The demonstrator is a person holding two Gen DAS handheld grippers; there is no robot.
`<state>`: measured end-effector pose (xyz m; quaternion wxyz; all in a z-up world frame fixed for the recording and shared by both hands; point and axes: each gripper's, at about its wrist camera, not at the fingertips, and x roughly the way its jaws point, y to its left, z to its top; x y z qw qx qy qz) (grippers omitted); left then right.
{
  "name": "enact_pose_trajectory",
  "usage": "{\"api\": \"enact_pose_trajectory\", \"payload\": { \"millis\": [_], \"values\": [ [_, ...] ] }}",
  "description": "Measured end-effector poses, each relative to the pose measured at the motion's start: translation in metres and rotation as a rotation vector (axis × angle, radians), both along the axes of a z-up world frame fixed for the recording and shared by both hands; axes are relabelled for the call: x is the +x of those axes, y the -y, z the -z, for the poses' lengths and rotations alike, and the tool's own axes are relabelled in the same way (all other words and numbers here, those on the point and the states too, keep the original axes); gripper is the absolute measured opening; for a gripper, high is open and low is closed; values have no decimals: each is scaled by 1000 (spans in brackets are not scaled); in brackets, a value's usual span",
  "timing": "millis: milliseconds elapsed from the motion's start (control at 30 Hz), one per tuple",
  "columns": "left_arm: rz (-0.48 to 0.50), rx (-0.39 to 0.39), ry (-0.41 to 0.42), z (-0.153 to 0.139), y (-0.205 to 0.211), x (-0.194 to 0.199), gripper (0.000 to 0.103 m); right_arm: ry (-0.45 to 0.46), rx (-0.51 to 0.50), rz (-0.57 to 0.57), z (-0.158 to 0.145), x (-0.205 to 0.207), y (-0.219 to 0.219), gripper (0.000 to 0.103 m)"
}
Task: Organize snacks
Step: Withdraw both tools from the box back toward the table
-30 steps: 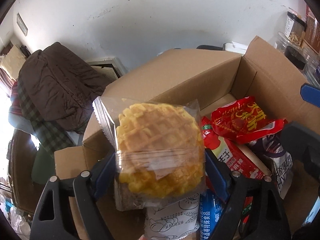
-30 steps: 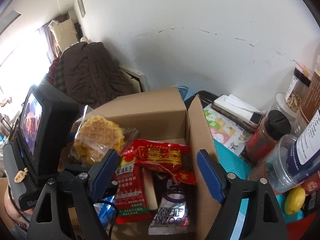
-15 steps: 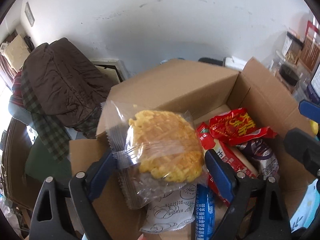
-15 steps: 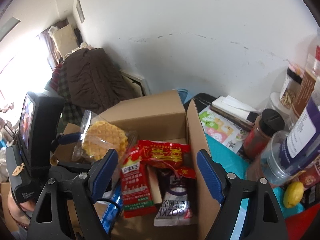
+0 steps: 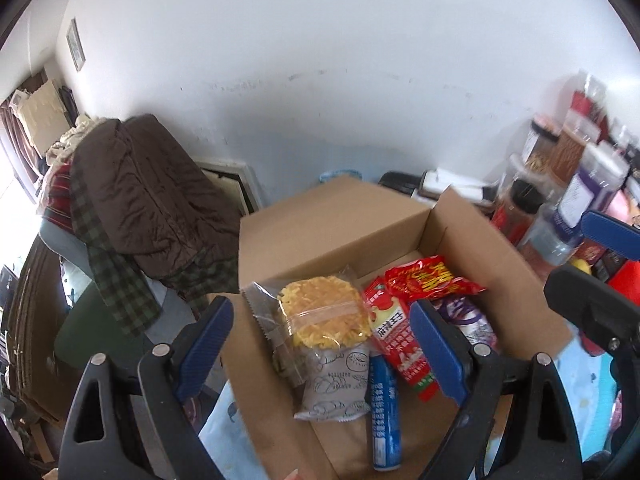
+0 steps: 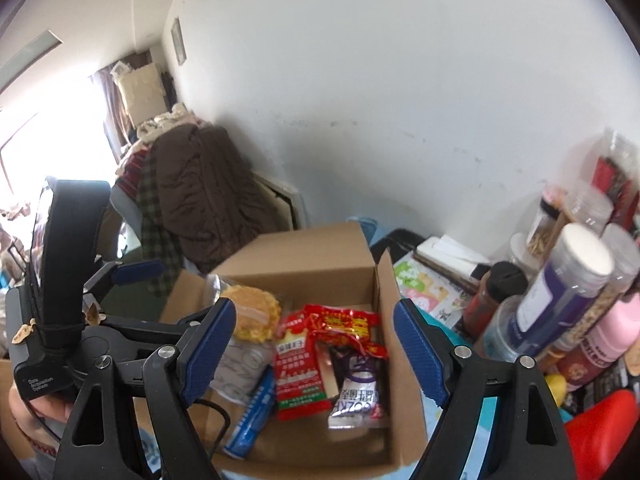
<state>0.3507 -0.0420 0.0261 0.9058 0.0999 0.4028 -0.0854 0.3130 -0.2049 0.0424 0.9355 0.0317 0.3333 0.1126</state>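
While my left hand-held gripper hangs above the cardboard box with its blue pads spread wide, nothing sits between them; its jaws have just been opening, and the wrapped waffle now lies free in the box beneath. I see the waffle, a round cake in clear film, resting tilted against the box's left wall, its flat face turned up toward the camera and the crimped end of its wrapper pointing up and left. Its lower edge overlaps a white printed snack pouch. Just beside that, a blue stick pack lies with its long axis running from the near end of the box toward the far wall. A long red packet lies next to it on much the same line, and a crinkled red bag lies crosswise over its far end. A silver-and-purple pouch fills the right side. My right hand-held gripper also stands wide open and empty over the box. On the worktop to the right, jars and bottles crowd together beside the box.
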Motion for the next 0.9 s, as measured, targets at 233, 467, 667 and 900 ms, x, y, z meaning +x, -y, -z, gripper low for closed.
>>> {"api": "enact_pose_trajectory", "payload": {
  "millis": [233, 467, 667, 900],
  "values": [
    [9, -54, 100, -47, -14, -46, 91, 81, -14, 6, -38, -41, -2, 83],
    [42, -102, 215, -81, -24, -98, 91, 154, -34, 10, -65, -91, -7, 84],
    [74, -135, 246, -93, -31, -139, 91, 191, -44, 16, -74, -134, -10, 86],
    [109, -156, 277, -97, -38, -181, 91, 206, -60, 20, -72, -177, -15, 86]
  ]
}}
